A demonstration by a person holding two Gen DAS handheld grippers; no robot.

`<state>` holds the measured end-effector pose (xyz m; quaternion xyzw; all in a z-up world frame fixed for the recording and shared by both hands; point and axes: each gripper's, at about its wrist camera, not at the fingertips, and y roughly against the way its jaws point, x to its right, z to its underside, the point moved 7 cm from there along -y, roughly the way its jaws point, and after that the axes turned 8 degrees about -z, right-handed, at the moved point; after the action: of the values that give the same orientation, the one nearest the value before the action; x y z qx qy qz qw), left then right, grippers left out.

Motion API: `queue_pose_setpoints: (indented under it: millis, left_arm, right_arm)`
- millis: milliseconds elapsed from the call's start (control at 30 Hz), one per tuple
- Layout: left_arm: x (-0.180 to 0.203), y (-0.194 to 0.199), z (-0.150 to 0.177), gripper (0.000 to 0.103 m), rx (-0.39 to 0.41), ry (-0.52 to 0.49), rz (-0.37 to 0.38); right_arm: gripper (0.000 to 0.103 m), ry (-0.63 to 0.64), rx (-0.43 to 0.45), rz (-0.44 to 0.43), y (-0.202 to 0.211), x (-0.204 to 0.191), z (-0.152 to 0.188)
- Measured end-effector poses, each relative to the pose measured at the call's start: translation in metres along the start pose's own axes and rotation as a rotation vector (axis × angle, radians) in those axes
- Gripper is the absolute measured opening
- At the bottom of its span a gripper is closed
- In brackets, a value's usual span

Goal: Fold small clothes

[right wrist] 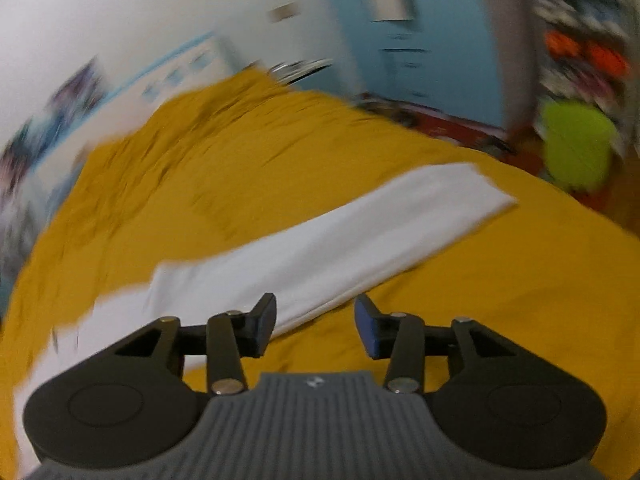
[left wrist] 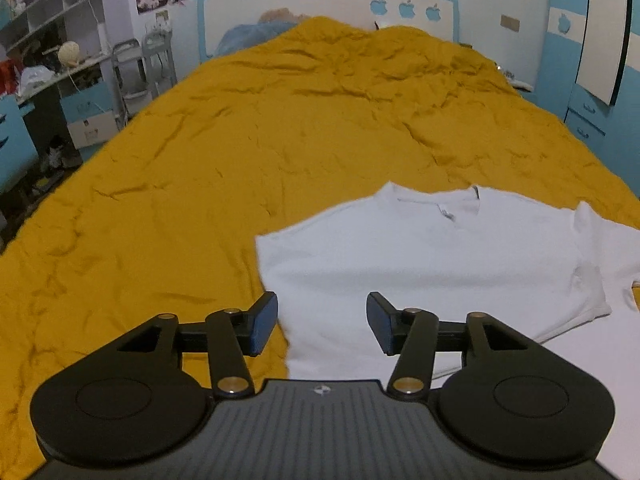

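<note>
A white T-shirt (left wrist: 440,256) lies on the mustard bedspread (left wrist: 240,152), its collar toward the headboard and one sleeve out to the right. A side strip looks folded over along its left edge. My left gripper (left wrist: 322,322) hovers above the shirt's near left edge, open, with nothing between its fingers. The right wrist view is blurred by motion. There the same white T-shirt (right wrist: 320,248) runs as a long band across the bedspread (right wrist: 480,300). My right gripper (right wrist: 315,326) is open above the shirt's near edge and holds nothing.
A white and blue headboard (left wrist: 328,12) stands at the far end of the bed, with a blue pillow (left wrist: 248,36) in front of it. Shelves and a cluttered desk (left wrist: 48,64) line the left side. Blue drawers (left wrist: 588,120) stand at the right. A lime-green object (right wrist: 576,148) sits beyond the bed.
</note>
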<state>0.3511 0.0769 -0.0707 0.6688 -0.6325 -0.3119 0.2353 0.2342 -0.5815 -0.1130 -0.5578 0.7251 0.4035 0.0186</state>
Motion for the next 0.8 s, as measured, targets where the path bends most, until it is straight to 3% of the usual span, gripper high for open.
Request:
queue_pose_setpoints:
  millis: [233, 467, 633, 667, 700, 800]
  left_arm:
    - [0.009, -0.022, 0.015, 0.061, -0.068, 0.058, -0.043]
    - [0.022, -0.035, 0.032, 0.061, -0.132, 0.026, -0.075]
    - [0.029, -0.040, 0.039, 0.061, -0.157, 0.014, -0.074]
    - [0.030, -0.039, 0.042, 0.061, -0.159, 0.007, -0.073]
    - [0.030, -0.040, 0.043, 0.061, -0.161, 0.004, -0.072]
    - [0.024, -0.036, 0.046, 0.061, -0.156, 0.018, -0.060]
  right_arm:
    - [0.042, -0.240, 0.081, 0.073, -0.018, 0.108, -0.038]
    - [0.039, -0.381, 0.092, 0.100, -0.060, 0.166, -0.056]
    - [0.019, -0.402, 0.100, 0.114, -0.086, 0.177, -0.073]
    - [0.006, -0.391, 0.089, 0.121, -0.090, 0.175, -0.075]
    - [0.001, -0.372, 0.081, 0.133, -0.091, 0.173, -0.078]
    - [0.000, -0.257, 0.110, 0.155, -0.082, 0.148, -0.093]
